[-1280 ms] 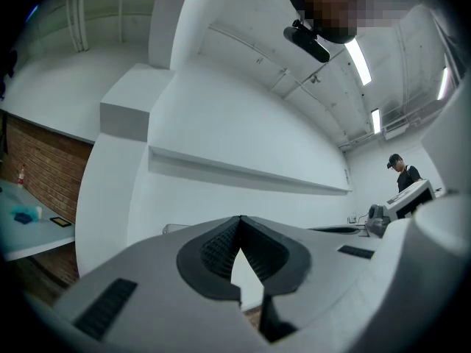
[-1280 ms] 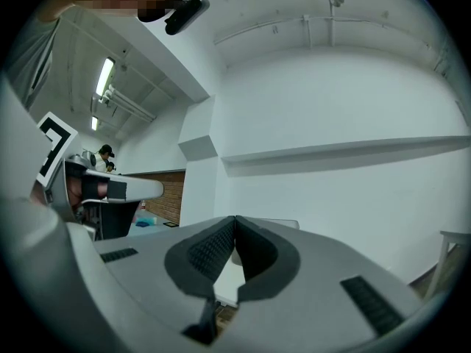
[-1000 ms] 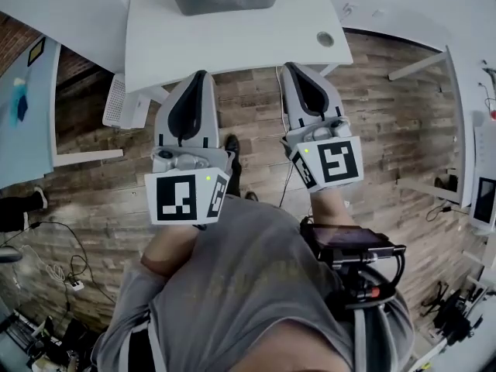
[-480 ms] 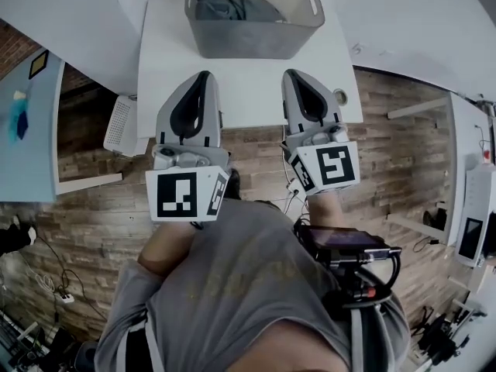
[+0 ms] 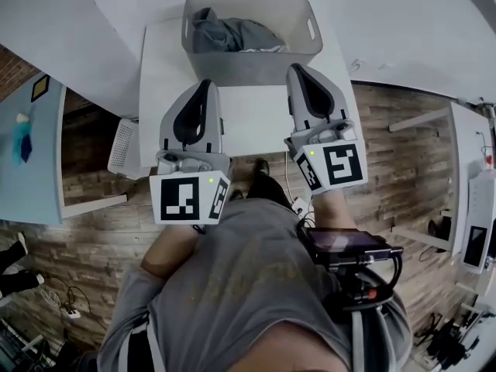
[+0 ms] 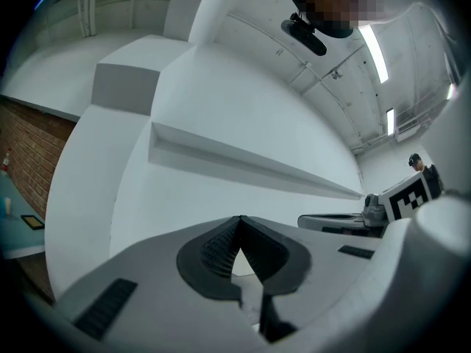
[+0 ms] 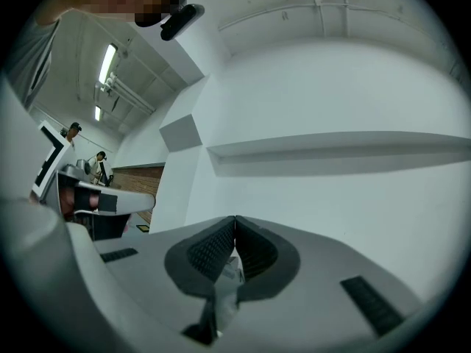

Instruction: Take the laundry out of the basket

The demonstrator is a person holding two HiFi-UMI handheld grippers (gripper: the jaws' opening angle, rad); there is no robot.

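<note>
A grey plastic laundry basket [image 5: 306, 59] stands on a white table [image 5: 167, 68] at the top of the head view. Crumpled grey-blue laundry [image 5: 229, 33] lies inside it. My left gripper [image 5: 199, 86] hangs over the table's near part, just short of the basket's front wall, jaws shut with nothing between them. My right gripper [image 5: 298, 70] reaches the basket's front wall at its right, also shut and empty. In the left gripper view the left gripper [image 6: 240, 219] shows its tips meeting against a white wall. The right gripper [image 7: 235, 219] looks the same in its own view.
The white table has a round cable hole [image 5: 347, 66] near its right edge. A white perforated unit [image 5: 124, 147] stands under the table's left side. Wood-plank floor [image 5: 403, 184] lies around it, with another white desk [image 5: 473, 192] at the right and a pale blue surface [image 5: 31, 146] at the left.
Both grippers have moved forward toward the table, and the basket with laundry has come fully into the head view. Both stay shut.
</note>
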